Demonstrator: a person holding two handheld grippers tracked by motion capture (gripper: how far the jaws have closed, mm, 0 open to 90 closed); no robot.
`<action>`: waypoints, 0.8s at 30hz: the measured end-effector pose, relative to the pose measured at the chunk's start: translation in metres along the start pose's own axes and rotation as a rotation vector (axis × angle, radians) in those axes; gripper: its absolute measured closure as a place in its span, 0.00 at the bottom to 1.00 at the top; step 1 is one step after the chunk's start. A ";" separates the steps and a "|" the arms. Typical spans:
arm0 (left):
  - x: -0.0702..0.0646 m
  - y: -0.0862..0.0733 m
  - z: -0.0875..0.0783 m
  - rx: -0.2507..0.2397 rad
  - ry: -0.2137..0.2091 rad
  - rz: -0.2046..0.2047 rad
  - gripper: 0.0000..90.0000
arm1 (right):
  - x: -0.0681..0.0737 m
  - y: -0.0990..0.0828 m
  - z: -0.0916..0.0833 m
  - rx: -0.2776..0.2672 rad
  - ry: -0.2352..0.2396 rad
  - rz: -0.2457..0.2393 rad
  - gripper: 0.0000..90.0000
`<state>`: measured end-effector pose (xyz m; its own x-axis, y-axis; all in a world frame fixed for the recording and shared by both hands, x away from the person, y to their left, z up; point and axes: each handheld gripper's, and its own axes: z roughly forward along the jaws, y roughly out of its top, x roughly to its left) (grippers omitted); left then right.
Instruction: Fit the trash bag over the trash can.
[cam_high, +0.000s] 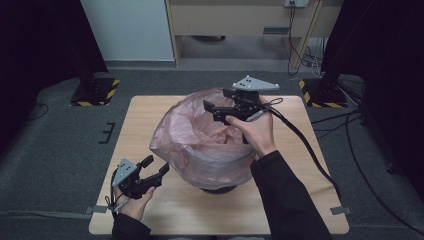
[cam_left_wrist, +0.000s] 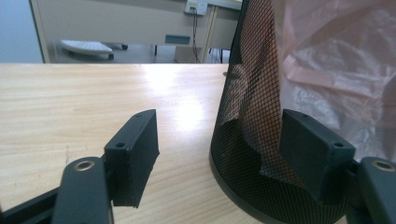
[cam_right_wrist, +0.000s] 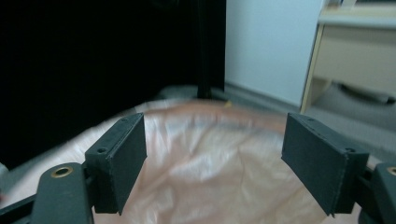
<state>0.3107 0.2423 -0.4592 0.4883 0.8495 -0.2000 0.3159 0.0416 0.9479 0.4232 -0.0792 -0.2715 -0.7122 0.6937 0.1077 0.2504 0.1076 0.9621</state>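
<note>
The pink bag lines a black mesh bin at the centre of the wooden table. The right gripper hangs above the bag's opening, jaws wide, empty. The left gripper, low at the bin's left, jaws wide, grips nothing.

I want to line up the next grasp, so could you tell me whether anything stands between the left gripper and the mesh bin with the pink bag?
Nothing visible does. The left gripper, jaws open, sits just beside the mesh bin, with bare table in between. The pink bag drapes over the bin's rim.
</note>
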 end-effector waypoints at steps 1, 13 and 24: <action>0.000 0.000 0.000 0.003 0.000 -0.003 0.30 | 0.001 0.003 -0.004 -0.020 -0.003 0.003 0.24; 0.001 0.000 -0.001 0.002 -0.002 -0.002 0.29 | -0.027 0.008 -0.038 -0.122 -0.153 0.013 0.28; 0.002 -0.001 -0.001 0.021 0.009 -0.004 0.27 | -0.066 -0.022 -0.076 -0.151 -0.301 0.054 0.22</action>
<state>0.3102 0.2448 -0.4606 0.4798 0.8538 -0.2020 0.3349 0.0345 0.9416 0.4147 -0.1821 -0.2809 -0.4693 0.8771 0.1021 0.1665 -0.0257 0.9857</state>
